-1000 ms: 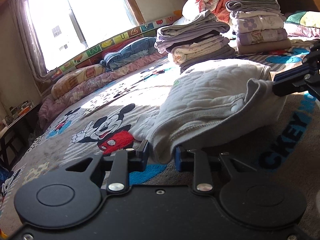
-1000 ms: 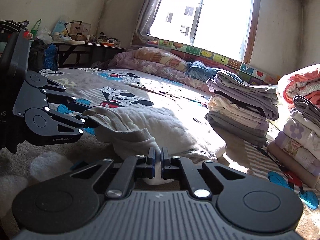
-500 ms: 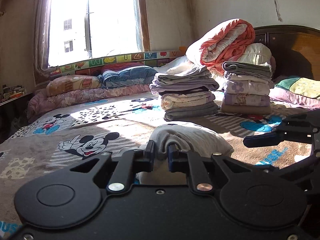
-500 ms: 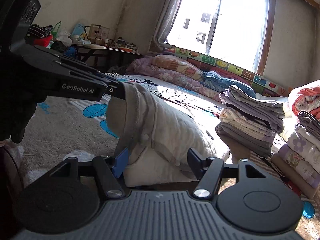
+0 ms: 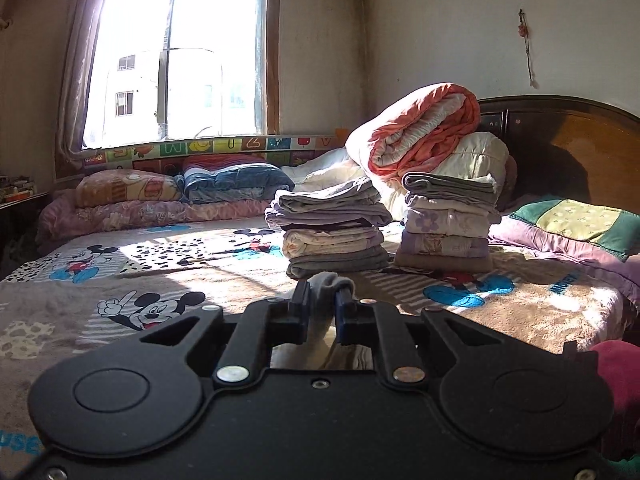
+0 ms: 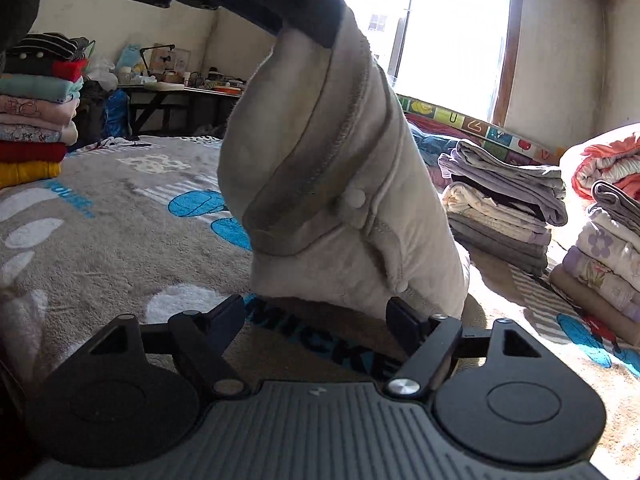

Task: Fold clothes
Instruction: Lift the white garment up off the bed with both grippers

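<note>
Right wrist view: left gripper [image 6: 310, 20] at 12 o'clock clenched on grey garment [image 6: 336, 184], hem touching bed [image 6: 120, 216]. Right gripper [image 6: 316, 320] fingers released; pinch the lower edge squarely before folding.

Your left wrist view looks level across the bed [image 5: 520, 312] toward the window [image 5: 176, 60] and headboard [image 5: 568, 148], raised above the blanket. Your right wrist view sits low, close behind the hanging garment [image 6: 332, 184], angled up. Both share the folded stacks [image 5: 336, 228] [image 6: 500, 208] and window [image 6: 452, 32]
</note>
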A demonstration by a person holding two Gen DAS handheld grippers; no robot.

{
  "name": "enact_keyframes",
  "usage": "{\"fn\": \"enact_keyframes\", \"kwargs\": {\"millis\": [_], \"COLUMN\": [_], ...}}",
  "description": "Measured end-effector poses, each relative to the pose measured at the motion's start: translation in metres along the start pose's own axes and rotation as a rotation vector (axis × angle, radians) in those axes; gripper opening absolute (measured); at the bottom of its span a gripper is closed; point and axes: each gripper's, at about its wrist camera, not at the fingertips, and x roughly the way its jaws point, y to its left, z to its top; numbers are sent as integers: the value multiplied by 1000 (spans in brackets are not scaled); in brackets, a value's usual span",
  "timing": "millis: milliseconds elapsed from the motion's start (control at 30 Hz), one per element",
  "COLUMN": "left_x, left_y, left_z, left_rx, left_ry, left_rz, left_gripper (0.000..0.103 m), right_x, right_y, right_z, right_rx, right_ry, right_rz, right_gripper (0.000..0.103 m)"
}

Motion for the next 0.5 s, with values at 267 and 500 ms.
{"fn": "enact_keyframes", "kwargs": {"millis": [267,500], "left_x": [-16,-33], "left_y": [-7,-17], "left_z": [16,32], "left_rx": [-40,-23], "left_ry": [-19,-52], "left_rz": [-8,20], "left_gripper": [10,10], "right_x": [-16,-12], "right_y": [23,12], "right_z": [10,23], "right_rx": [13,146], "right_ry": [-51,-70], "right_rz": [71,80], "right_gripper": [83,38]}}
